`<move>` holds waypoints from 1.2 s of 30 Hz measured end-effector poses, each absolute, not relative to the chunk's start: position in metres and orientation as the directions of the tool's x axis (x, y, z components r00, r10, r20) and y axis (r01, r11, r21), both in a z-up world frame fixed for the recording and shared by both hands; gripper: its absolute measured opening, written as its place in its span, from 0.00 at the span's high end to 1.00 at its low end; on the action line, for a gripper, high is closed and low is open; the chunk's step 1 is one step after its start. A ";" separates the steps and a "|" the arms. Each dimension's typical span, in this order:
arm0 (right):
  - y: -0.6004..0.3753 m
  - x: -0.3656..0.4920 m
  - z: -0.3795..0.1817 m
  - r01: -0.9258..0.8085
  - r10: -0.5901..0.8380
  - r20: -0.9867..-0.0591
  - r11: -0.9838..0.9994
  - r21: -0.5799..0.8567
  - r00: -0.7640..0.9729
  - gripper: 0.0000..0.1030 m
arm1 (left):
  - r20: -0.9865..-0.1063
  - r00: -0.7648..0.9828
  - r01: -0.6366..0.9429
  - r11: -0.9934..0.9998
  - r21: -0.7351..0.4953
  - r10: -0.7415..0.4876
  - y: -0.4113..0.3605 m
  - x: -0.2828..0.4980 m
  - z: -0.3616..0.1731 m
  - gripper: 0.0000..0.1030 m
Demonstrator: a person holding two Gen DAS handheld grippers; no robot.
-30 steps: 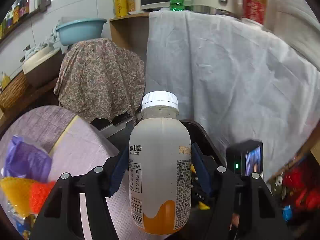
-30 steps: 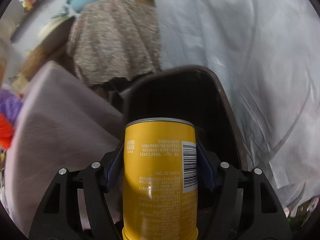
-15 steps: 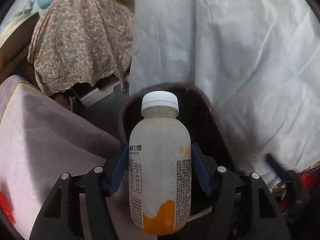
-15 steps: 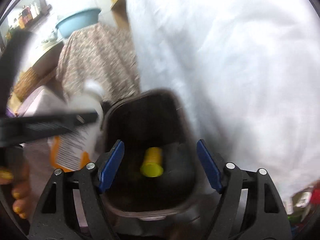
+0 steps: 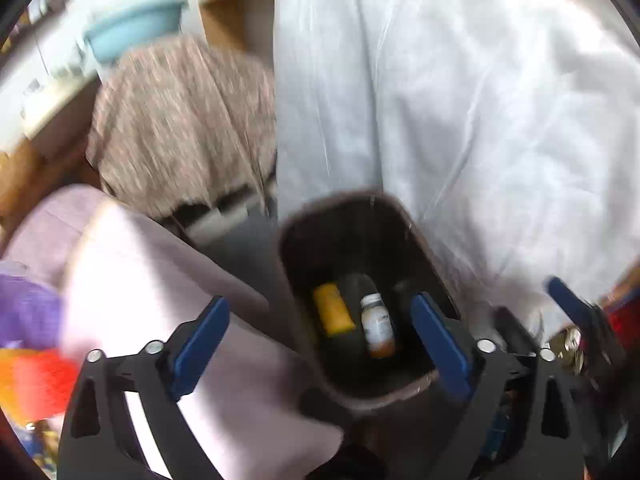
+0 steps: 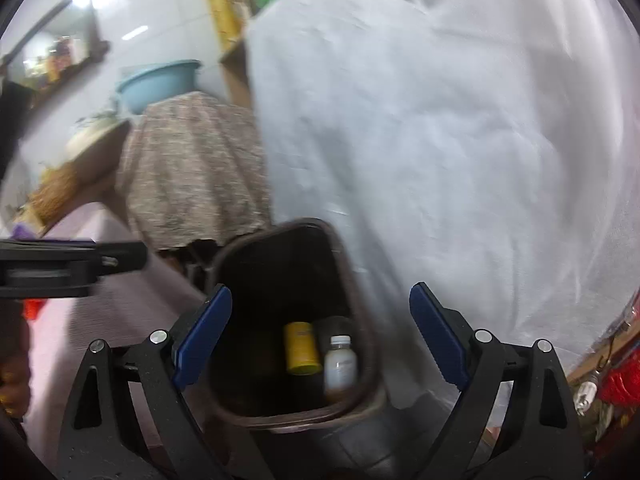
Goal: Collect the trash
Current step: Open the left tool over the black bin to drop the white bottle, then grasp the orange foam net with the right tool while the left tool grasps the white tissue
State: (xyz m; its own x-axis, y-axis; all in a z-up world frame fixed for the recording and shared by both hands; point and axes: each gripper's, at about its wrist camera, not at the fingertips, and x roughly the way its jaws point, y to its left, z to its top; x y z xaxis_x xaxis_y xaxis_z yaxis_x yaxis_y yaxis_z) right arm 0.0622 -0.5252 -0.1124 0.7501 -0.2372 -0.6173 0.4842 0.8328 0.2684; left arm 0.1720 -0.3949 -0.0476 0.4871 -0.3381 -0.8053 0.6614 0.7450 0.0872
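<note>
Dropping done: left gripper (image 5: 320, 352) now spread and empty, its juice bottle (image 5: 376, 326) lying in the brown trash bin (image 5: 424, 240) beside the yellow can (image 5: 333, 310); right gripper (image 6: 320, 344) also spread, so both items are binned.

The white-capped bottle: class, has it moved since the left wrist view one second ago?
Yes. The bottle left the open left hand-held gripper and dropped into the trash bin, beside the yellow can.
</note>
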 end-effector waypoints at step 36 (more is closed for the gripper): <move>-0.238 0.236 -0.067 -0.338 0.412 -0.711 0.906 0.254 0.569 0.67 | -0.787 0.615 0.158 0.985 0.074 -0.039 -0.010 0.076 -0.056 0.05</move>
State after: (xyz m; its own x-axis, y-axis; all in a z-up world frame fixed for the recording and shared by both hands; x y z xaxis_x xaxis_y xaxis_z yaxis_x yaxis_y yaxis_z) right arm 0.2365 -0.2377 -0.0665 0.5692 0.4124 -0.7113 -0.3385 0.9059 0.2544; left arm 0.0764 -0.0096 -0.0562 0.6155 -0.0392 -0.7872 0.1575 0.9847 0.0742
